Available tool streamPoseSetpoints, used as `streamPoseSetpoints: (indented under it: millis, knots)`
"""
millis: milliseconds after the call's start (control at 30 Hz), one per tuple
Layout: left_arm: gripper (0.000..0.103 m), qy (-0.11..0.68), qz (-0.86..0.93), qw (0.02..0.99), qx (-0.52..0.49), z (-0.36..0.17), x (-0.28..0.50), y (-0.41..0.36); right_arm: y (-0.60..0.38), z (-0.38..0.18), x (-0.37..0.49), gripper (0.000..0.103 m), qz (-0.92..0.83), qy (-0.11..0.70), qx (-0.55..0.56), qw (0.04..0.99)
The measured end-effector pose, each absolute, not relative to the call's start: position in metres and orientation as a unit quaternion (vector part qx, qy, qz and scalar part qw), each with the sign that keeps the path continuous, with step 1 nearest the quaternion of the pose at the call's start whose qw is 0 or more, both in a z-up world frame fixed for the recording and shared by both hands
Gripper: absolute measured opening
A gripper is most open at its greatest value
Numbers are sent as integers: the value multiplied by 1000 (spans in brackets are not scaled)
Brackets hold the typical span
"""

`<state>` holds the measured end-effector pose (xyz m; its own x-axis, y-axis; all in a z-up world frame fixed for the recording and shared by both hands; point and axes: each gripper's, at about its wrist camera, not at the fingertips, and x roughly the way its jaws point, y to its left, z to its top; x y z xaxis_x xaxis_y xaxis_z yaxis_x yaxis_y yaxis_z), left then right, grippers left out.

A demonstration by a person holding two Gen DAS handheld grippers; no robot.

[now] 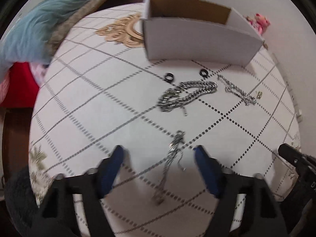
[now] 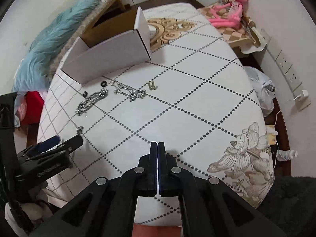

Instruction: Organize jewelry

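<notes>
The left gripper [image 1: 160,154] hangs over a thin chain [image 1: 173,148] on the quilted cover [image 1: 83,102], fingers apart and the chain lying between them untouched. The right gripper [image 2: 157,148], fingers pressed together and empty, is off to its right. Farther off lie a heavy chain [image 1: 185,94], another thin chain [image 1: 237,90] and two black rings [image 1: 168,77], near the white box [image 1: 197,39].

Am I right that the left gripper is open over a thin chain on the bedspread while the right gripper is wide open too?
Not quite: the right gripper is shut, empty, as the right wrist view shows. The left gripper is indeed open over the thin chain on the bedspread.
</notes>
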<state>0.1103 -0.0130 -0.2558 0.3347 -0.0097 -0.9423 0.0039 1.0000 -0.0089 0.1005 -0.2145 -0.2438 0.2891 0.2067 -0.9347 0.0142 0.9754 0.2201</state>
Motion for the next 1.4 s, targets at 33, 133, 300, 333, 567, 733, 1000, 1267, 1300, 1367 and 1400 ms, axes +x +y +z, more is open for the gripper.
streamPoseSetpoints:
  millis: [33,133,300,333,567,733,1000,1267,1300,1367,1400]
  knots:
    - [57,570,-10,821,5,-255,113,-17,-216,-245,103,1,58,597,96,794]
    - [21,559,-29,829,14,-251,117,-25,-217,-246,113,18,63,595,104,795]
    - [5,556,-38,830,-6,-248,119,-18,-209,-241,136,32,80,582,93,804]
    - [5,555,-36,831,-13,-247,118,-14,-206,-241,140,32,82,579,91,806]
    - [5,533,-17,842,-82,-217,112,35,-171,-233,171,32,129,568,30,812]
    - [5,515,-13,851,-99,-199,112,55,-140,-250,188,32,150,586,-46,795]
    - [5,511,-14,853,-102,-193,114,53,-121,-257,191,7,151,601,-82,781]
    - [5,495,-39,860,-117,-167,116,44,-159,-222,176,3,150,586,45,795]
    - [5,492,-45,861,-120,-163,117,42,-164,-212,174,3,151,578,56,800]
    - [5,487,-56,863,-125,-152,120,39,-169,-194,173,3,157,568,64,806]
    - [5,484,-62,863,-129,-147,122,38,-171,-184,173,3,158,559,70,811]
